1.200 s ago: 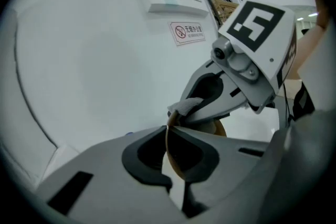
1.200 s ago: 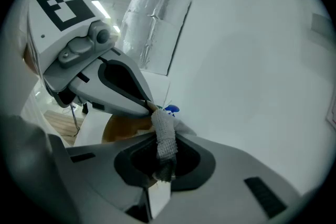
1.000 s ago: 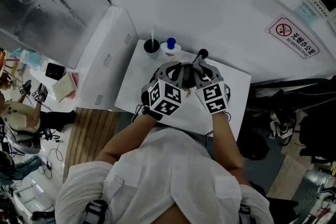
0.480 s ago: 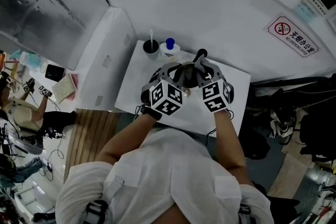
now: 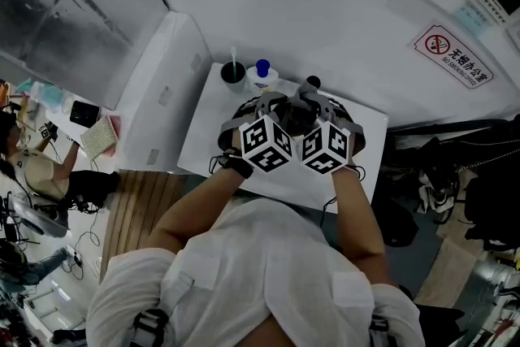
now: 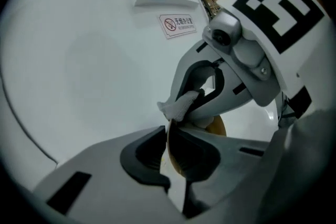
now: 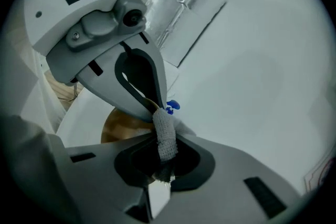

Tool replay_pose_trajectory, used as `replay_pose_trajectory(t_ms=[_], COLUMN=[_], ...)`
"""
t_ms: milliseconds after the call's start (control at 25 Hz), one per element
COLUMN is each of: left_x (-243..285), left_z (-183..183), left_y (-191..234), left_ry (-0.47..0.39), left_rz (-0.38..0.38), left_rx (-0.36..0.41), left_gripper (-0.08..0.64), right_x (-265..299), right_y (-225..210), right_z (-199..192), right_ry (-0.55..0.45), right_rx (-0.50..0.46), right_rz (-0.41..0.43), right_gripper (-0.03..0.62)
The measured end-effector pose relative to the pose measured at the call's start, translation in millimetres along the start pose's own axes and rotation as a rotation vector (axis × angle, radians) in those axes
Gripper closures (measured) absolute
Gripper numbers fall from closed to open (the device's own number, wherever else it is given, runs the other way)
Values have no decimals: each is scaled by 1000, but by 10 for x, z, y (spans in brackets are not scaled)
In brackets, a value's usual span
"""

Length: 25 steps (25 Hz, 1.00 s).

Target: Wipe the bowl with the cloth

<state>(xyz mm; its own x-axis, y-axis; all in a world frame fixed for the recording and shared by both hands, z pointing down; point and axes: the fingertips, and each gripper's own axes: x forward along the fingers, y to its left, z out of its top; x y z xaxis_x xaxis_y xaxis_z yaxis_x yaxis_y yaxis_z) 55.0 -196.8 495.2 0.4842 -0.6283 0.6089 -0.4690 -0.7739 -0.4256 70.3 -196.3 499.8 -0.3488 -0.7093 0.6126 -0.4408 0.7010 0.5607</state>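
A brown bowl (image 6: 175, 150) is held up on edge above the white table (image 5: 208, 124). My left gripper (image 6: 169, 138) is shut on its rim. In the right gripper view the bowl (image 7: 122, 126) shows as a brown disc behind the jaws. My right gripper (image 7: 161, 161) is shut on a white cloth (image 7: 165, 137), whose free end lies against the bowl right beside the left gripper's jaws. The left gripper view shows the same cloth (image 6: 180, 104) bunched at the bowl's upper rim. From the head view the two marker cubes sit side by side over the bowl (image 5: 294, 118).
At the table's far edge stand a dark cup (image 5: 234, 73) with a stick in it and a blue-capped bottle (image 5: 262, 75). A white appliance (image 5: 162, 93) borders the table on the left. Bags and cables (image 5: 455, 191) lie on the floor to the right.
The two grippers have drawn closer together. The right one has shifted left, so the marker cubes now nearly touch over the bowl.
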Motion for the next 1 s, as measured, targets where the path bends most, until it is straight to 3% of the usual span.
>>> replay_pose_trajectory(t_ms=[120,200,440,680,760,920,1000], left_x=[52,57,1,-34,-51,-97,-132], left_z=[-19,7,99,93,91,40,12], left_y=[-13,43,148,175,199,246,236], left_ry=[65,63,-26,-100,-138,-229,-253], left_rz=[-34,-31,56,95,99,84,90], left_rx=[78,53,-63,-204,-285,-544,-623], left_gripper=[535,543,543,541,541,531,528], right_x=[18,21,-3,-65,-96,-156,-170], right_y=[35,-16,-176,-239,-270,-271,-228], right_z=[55,86,74,-90,-136,-224,-253], right_ry=[7,-9,-77,-148,-185,-255,-263], right_rx=[-90,-64,119,395,508,762,835], right_rz=[32,28,-42,-97,-115,-123,-123], right_gripper=[543,543,543,545,545,543,543])
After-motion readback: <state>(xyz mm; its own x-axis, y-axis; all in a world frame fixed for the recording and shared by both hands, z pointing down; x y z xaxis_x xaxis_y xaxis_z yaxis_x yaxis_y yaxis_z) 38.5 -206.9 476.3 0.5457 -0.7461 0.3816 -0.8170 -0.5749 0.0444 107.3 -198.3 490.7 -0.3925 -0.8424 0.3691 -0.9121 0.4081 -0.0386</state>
